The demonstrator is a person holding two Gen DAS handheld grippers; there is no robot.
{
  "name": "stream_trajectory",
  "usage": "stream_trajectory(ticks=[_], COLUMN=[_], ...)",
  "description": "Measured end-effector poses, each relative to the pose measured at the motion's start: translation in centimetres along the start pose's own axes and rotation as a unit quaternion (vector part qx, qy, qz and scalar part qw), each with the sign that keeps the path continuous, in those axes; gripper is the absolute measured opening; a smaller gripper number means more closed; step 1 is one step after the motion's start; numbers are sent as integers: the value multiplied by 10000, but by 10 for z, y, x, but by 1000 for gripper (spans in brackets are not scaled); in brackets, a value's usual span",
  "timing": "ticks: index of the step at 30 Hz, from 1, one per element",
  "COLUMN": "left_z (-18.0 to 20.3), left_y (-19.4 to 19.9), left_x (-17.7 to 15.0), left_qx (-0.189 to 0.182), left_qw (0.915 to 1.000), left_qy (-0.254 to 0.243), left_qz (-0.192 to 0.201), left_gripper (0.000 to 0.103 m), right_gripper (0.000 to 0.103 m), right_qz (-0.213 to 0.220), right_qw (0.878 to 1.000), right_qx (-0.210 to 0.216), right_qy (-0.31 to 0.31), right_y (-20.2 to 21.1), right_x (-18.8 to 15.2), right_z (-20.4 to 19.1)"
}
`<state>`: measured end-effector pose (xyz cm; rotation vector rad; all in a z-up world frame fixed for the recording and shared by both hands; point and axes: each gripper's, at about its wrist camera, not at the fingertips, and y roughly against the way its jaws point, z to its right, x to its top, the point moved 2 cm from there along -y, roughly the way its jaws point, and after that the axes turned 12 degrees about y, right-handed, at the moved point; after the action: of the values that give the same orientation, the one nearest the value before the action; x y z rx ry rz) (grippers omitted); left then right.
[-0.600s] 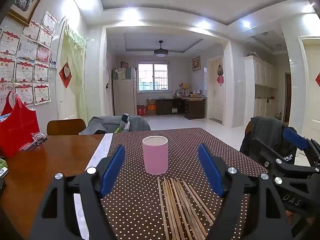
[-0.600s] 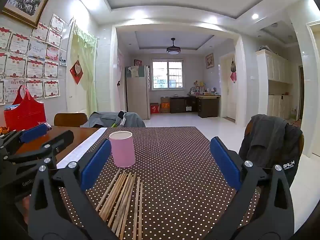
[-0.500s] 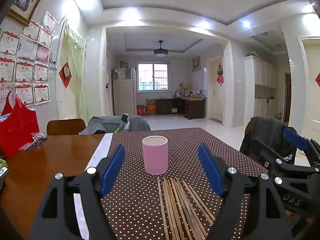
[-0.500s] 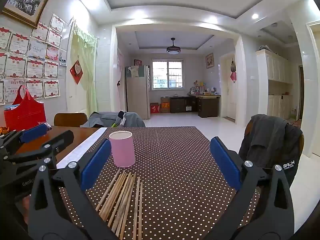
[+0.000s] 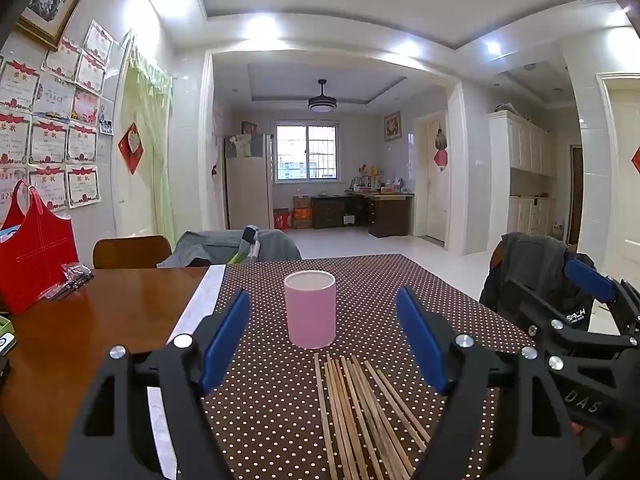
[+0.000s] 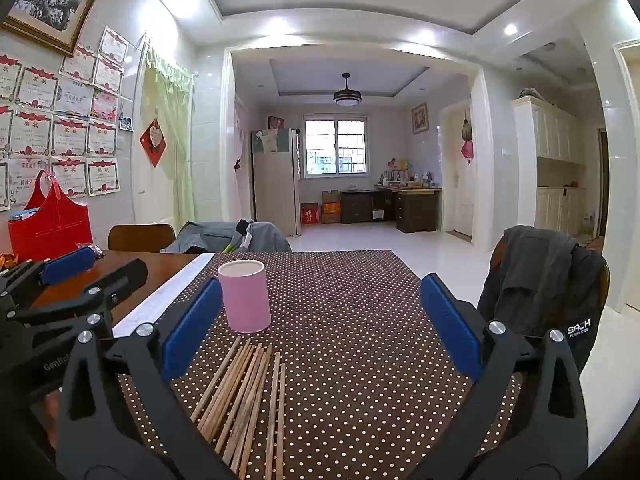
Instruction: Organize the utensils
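Observation:
A pink cup [image 5: 310, 309] stands upright on the brown dotted tablecloth [image 5: 380, 280]. Several wooden chopsticks [image 5: 360, 408] lie in a loose bundle just in front of it. My left gripper [image 5: 324, 340] is open and empty, hovering above the chopsticks with the cup between its blue pads. My right gripper [image 6: 320, 332] is open and empty, to the right of the cup [image 6: 245, 296] and over the chopsticks [image 6: 244, 396]. Each gripper shows in the other's view: the right one [image 5: 580, 320] and the left one [image 6: 60, 292].
A red bag [image 5: 34, 252] and a small packet [image 5: 68, 280] sit on the bare wooden table part [image 5: 80, 340] at left. Chairs draped with grey clothes stand at the far end [image 5: 236, 244] and the right side [image 5: 536, 272].

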<state>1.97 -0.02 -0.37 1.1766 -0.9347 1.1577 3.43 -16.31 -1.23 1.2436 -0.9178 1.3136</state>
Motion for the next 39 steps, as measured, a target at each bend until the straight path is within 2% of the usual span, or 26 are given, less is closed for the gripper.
stream_trajectory(ticks=[39], left_z=[1], left_y=[-1], left_x=[-10], left_qx=[-4], left_qw=[10000], left_qy=[23], left_qz=[-64], left_gripper=[74], right_gripper=[97], right_qz=[-147], right_qw=[9998], right_qx=[43], right_qy=[-100], right_y=[-5], right_x=[-13], right_z=[0])
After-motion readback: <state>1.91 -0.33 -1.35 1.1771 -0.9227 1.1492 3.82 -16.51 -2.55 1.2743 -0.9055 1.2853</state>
